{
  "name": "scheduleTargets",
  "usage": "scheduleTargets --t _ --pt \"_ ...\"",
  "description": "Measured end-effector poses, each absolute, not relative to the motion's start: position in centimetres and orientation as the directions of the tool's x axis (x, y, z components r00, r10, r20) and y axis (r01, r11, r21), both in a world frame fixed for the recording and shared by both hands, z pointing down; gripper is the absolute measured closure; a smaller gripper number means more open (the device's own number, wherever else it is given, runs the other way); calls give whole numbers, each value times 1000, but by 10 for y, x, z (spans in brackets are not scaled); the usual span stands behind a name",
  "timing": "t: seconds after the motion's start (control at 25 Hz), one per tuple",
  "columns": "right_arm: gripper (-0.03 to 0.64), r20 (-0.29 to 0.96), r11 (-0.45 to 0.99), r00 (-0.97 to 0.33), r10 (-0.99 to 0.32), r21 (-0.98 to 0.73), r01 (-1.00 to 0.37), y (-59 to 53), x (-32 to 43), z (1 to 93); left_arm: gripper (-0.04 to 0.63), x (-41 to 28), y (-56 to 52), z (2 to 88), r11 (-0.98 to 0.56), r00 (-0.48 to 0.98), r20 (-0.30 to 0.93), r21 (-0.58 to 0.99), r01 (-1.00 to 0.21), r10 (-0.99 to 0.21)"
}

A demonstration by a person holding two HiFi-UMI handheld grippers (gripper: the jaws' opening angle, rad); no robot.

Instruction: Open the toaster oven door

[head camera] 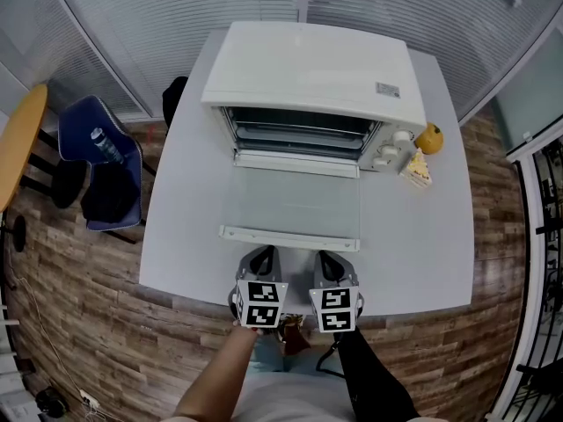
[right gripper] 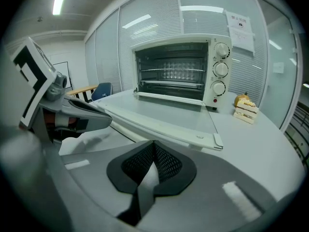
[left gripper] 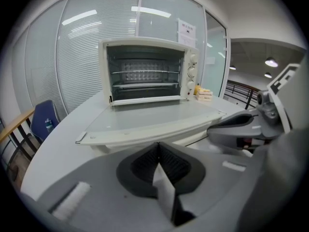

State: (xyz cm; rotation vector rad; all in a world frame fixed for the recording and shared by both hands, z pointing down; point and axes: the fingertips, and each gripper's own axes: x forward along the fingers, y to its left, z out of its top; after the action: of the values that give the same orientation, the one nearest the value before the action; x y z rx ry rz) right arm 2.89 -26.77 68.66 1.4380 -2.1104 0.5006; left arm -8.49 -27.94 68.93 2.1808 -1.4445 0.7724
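Note:
The white toaster oven [head camera: 308, 73] stands at the back of the table. Its glass door [head camera: 294, 202] is folded down flat toward me, the handle bar [head camera: 288, 237] at its near edge, and the wire racks inside show [left gripper: 144, 74] [right gripper: 171, 71]. My left gripper [head camera: 262, 260] and right gripper [head camera: 327, 264] sit side by side just in front of the handle, near the table's front edge. Both are shut with nothing between the pads, clear of the door. The door edge [left gripper: 154, 132] [right gripper: 164, 129] lies just beyond each gripper [left gripper: 158, 151] [right gripper: 154, 151].
A white table [head camera: 176, 227] holds the oven. A small sandwich-like block [head camera: 417, 169] and a yellow fruit [head camera: 430, 137] sit right of the oven's knobs [head camera: 393, 146]. A blue chair [head camera: 101, 178] with a bottle stands left of the table. Glass walls with blinds rise behind.

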Motion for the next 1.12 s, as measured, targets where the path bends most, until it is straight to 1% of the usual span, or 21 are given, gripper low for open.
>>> scheduleTargets --t 0.28,0.52,0.68,0.84,1.12 --pt "615 528 428 -366 -766 -6 -904 -266 6 647 538 -95 -270 666 -372 299 621 13 -928 -724" --pt "615 436 395 -348 -830 19 -919 -279 3 594 538 -110 -273 625 -365 300 558 -6 -931 -774" --pt "615 338 340 -311 -888 27 -940 -286 8 537 538 -122 -275 579 -376 320 480 -22 -926 -817" --pt "615 240 289 -271 -932 46 -956 -282 8 480 538 -133 -281 521 -407 358 371 -61 -911 -857" --pt "615 123 255 -243 -962 95 -962 -258 -6 409 538 -154 -277 433 -438 408 218 -112 -892 -887"
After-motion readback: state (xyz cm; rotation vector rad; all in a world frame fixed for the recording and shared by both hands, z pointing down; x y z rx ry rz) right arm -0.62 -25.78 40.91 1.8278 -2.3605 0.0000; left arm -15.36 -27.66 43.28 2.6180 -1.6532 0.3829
